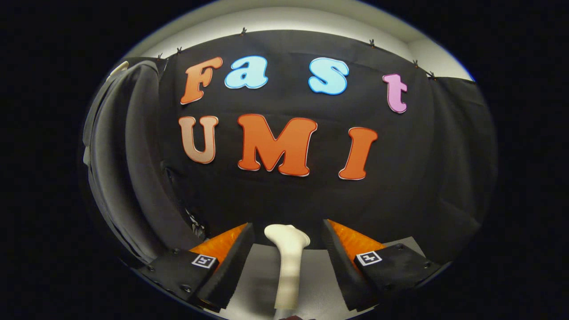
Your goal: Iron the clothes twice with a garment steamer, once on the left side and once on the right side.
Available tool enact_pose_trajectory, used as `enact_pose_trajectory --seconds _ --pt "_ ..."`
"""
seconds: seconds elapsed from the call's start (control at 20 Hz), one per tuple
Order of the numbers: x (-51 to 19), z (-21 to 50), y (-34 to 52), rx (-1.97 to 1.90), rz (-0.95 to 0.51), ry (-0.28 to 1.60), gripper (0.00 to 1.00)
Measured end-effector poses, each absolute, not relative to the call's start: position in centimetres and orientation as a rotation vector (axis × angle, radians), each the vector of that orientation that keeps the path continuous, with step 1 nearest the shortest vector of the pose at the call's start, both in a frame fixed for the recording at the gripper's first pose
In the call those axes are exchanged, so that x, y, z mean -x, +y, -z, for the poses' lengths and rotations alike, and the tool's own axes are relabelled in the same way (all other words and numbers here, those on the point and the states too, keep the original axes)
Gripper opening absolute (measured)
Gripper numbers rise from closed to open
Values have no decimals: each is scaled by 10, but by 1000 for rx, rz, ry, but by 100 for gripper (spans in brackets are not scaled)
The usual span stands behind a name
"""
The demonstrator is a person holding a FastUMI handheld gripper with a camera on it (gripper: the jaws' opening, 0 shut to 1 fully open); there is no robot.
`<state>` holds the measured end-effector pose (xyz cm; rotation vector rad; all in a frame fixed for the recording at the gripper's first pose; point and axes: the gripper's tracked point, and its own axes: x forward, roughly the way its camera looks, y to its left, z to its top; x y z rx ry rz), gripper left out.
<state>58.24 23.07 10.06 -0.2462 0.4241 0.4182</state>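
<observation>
1. Your garment steamer [288, 262] stands upright on the pale table [258, 284], right between the two fingers of your gripper [288, 231], its white handle rising to a broader head level with the fingertips [243, 240].
2. The fingers are spread, one on each side of the handle with a clear gap on both sides — neither touches it, so nothing is held.
3. My reading of the step: you are lined up for the pick-up, and no ironing has begun; both passes are yet to do.
4. The next move, as I judge it, calls for closing evenly on the narrow handle below the head, so the steamer does not tip or twist as you lift it.
5. After that you must carry it leftwards — the dark clothes [129, 169] hang there on a hanger [119, 67], against the black wall cloth [435, 178] and well apart from the fingers.
6. The count: one steamer, one gripper with two fingers, one hanging set of clothes, one table
</observation>
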Motion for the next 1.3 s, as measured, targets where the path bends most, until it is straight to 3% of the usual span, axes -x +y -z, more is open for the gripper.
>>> enact_pose_trajectory --seconds 0.6,0.75,0.9,1.0,1.05,1.3 --pt "-604 40 206 253 -383 857 97" --pt "-597 75 200 247 -410 979 90" --pt "-594 74 212 189 -472 980 81" --pt "-595 74 210 232 -469 942 59" --pt "-593 70 211 234 -481 928 56" --pt "-582 45 194 206 -369 783 56"
